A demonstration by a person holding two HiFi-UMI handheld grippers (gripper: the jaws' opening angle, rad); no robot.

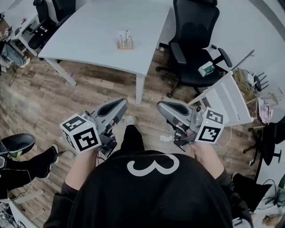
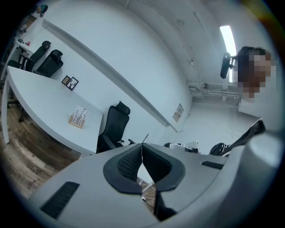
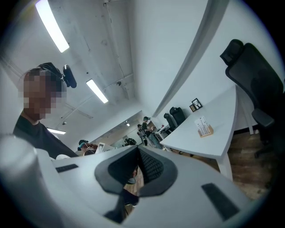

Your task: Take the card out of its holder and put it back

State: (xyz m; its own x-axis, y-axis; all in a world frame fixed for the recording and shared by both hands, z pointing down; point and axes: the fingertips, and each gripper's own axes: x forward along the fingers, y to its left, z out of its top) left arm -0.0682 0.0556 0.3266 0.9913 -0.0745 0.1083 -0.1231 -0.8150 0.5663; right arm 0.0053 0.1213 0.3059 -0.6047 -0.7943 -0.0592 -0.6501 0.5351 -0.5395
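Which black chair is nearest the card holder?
The lone chair at the white table's right end in the head view; the other two chairs stand together beyond its left corner, farther from the card holder.

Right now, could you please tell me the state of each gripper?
Left gripper: closed, holding nothing.
Right gripper: closed, holding nothing.
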